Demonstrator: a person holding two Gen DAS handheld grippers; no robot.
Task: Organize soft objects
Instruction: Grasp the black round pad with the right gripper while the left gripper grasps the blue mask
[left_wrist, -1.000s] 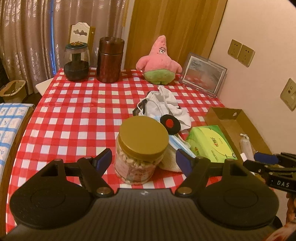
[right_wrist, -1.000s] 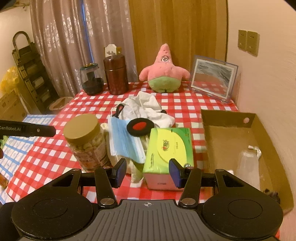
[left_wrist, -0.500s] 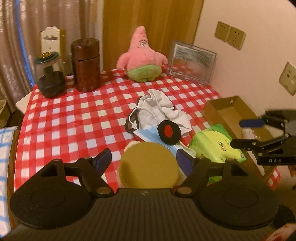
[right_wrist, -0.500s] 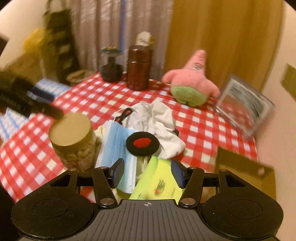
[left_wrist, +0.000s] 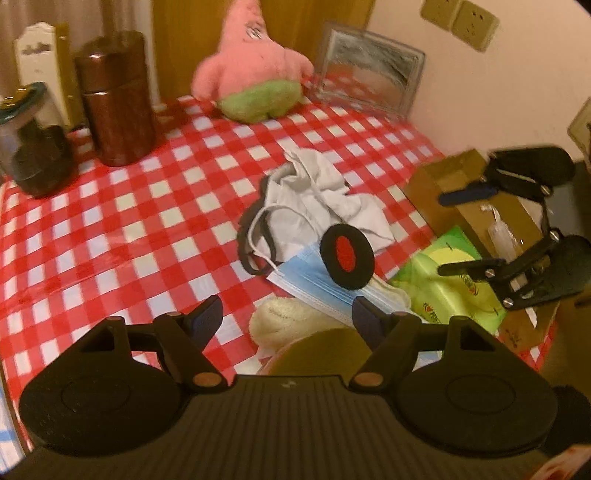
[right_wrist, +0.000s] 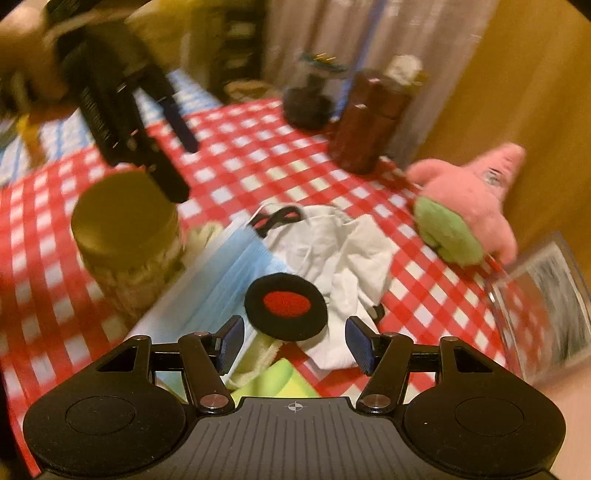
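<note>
Both grippers hang over the pile of soft things at the near edge of the red-checked tablecloth. The right gripper has just been opening its jaws; nothing sits between them. The black pad with a red centre lies just ahead of its tips, resting on the blue face mask and the crumpled white cloth. The left gripper stands wide open and empty too. Ahead of its jaws lie a cream fluffy piece, the mask and the pad, with the gold-lidded jar right under it. The green tissue pack lies beside the cardboard box. The pink star plush sits well apart at the far edge, near the brown canister and a picture frame.
</note>
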